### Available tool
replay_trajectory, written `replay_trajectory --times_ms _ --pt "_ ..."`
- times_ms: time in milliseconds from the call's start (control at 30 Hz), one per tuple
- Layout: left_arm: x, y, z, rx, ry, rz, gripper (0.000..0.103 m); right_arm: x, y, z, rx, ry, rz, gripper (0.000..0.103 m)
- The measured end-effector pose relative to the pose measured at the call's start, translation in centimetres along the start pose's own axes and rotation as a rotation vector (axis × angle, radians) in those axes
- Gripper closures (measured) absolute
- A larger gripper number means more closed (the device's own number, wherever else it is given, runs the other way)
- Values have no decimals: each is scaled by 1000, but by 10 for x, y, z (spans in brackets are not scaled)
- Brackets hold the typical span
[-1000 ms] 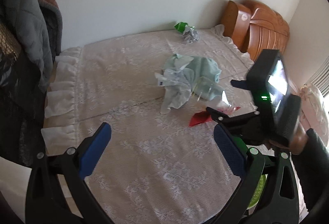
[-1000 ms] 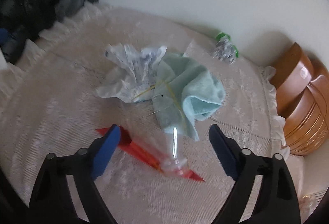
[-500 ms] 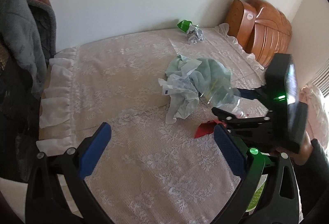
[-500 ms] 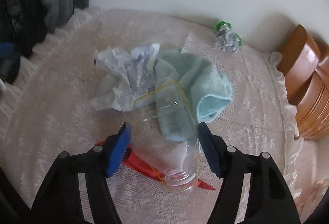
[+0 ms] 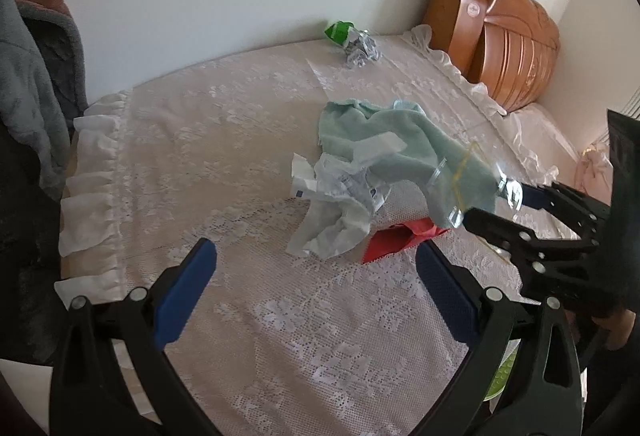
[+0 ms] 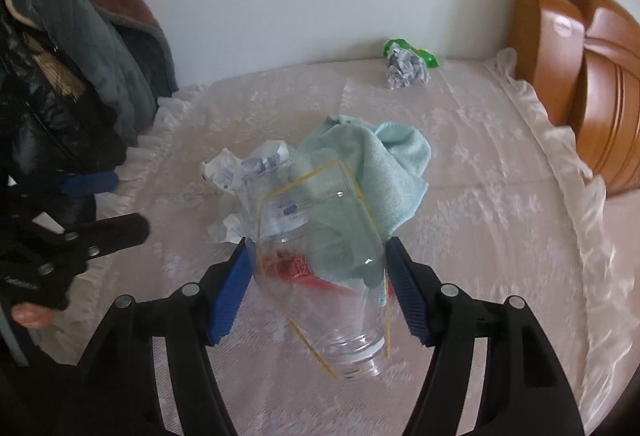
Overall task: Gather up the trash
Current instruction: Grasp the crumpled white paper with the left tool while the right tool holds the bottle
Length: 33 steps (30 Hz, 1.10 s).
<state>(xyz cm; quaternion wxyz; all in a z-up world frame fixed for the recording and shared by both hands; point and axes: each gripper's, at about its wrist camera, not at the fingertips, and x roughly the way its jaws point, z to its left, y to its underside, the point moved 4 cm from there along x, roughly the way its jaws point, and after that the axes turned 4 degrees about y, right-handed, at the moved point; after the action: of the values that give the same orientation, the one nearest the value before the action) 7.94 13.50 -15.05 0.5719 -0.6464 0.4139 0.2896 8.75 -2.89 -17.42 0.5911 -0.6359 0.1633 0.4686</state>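
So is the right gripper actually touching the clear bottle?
Touching. In the right wrist view both blue pads of the right gripper press the clear bottle's sides, holding it.

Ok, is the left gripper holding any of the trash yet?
No, the left gripper stands open and empty above the lace cover, short of the crumpled white wrapper.

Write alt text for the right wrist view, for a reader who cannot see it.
The right claw grips a clear plastic bottle between its blue pads, mouth toward the camera, over a lace-covered bed. Behind it lie a pale green cloth, crumpled white wrapping and a red wrapper; a crumpled ball with green plastic sits by the wall.
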Motion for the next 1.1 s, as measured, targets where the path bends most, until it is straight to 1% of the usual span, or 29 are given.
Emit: replay_trajectory --times_ms 133,267,367,400,467,600,733,800,867,900,933,1000,1067,1100 --pt "2 -2 -6 23 15 4 8 -10 12 -3 21 9 -6 36" --pt "3 -7 -14 55 29 1 8 -18 25 -9 79 3 -8 36" --pt "4 -10 -22 82 37 0 8 -20 40 -14 114 16 8 36" --pt "5 -11 -24 89 40 2 8 -20 47 -17 126 25 18 38" --pt "7 -12 -29 105 46 6 8 -22 59 -21 140 45 31 38" --pt "10 -9 -38 130 55 18 8 -29 79 -31 180 65 45 39" --pt "13 -6 -45 140 58 26 8 -35 85 -36 211 75 32 39" --pt "12 -6 -47 142 59 24 8 -36 81 -32 190 78 18 39" --pt "10 -5 -48 144 56 19 8 -34 73 -26 141 94 12 31" --pt "9 -5 -47 144 53 17 8 -31 67 -21 96 115 4 21" --pt "8 -4 -46 144 49 14 8 -28 63 -16 61 130 -2 14" --pt "6 -3 -44 140 43 13 8 -16 55 -7 -17 137 8 11" --pt "3 -2 -42 136 33 10 8 -2 50 -1 -76 153 28 11" --pt "2 -1 -40 133 30 9 8 8 48 2 -117 176 31 11"
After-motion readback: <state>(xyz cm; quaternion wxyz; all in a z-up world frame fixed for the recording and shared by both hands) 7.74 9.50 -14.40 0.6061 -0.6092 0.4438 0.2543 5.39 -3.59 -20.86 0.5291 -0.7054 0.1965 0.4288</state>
